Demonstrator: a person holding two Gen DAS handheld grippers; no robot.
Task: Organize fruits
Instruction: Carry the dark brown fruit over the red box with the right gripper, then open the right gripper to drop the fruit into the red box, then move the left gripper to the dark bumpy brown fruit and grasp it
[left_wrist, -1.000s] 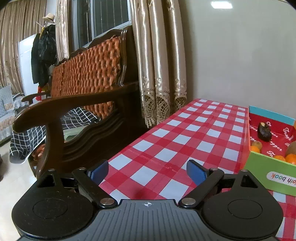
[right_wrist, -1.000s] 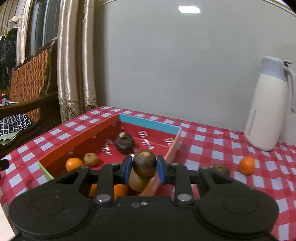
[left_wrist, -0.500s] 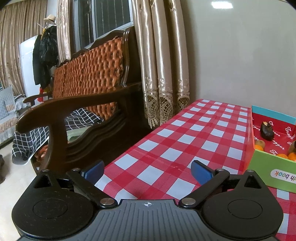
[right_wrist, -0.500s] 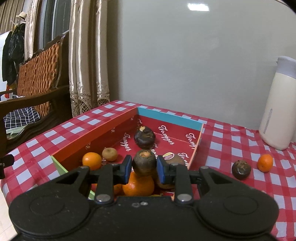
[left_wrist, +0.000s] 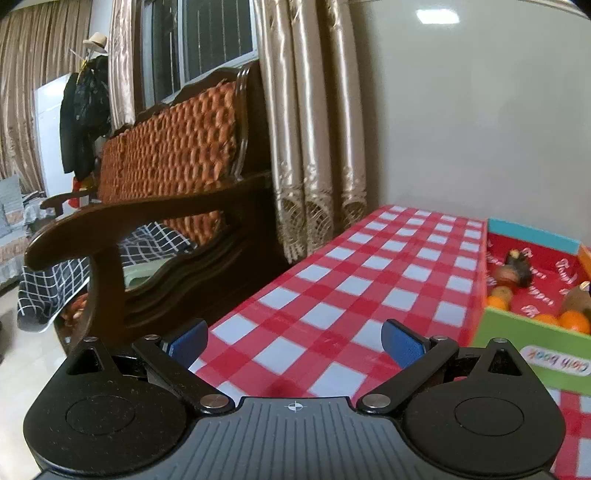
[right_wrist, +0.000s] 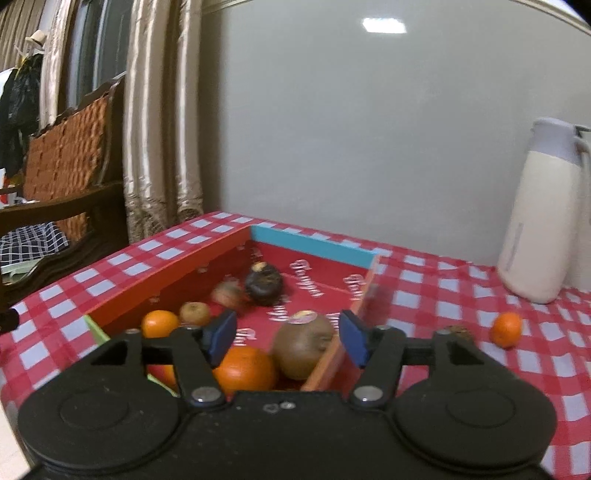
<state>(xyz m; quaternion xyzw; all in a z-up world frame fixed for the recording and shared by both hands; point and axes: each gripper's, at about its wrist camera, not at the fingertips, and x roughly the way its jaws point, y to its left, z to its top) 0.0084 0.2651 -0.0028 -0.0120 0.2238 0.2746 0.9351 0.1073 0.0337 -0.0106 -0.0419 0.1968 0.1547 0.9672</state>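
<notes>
A red cardboard box (right_wrist: 177, 275) with a blue far wall sits on the checked table. It holds a dark fruit (right_wrist: 264, 283), a blurred brown fruit (right_wrist: 227, 293), a kiwi (right_wrist: 303, 345), a small kiwi (right_wrist: 194, 313) and oranges (right_wrist: 245, 371). My right gripper (right_wrist: 288, 338) is open and empty above the box's near right corner. An orange (right_wrist: 506, 329) and a dark fruit (right_wrist: 458, 331) lie on the cloth right of the box. My left gripper (left_wrist: 293, 343) is open and empty over the table's left end; the box (left_wrist: 524, 336) shows at its right.
A white thermos jug (right_wrist: 541, 214) stands at the back right by the wall. A wooden bench (left_wrist: 155, 221) with an orange cushion stands left of the table, with curtains (left_wrist: 314, 147) behind. The table edge runs close to the bench.
My right gripper has opened and let go of the dark brown fruit, which now lies blurred in the box. The left gripper has drifted slightly left, still open.
</notes>
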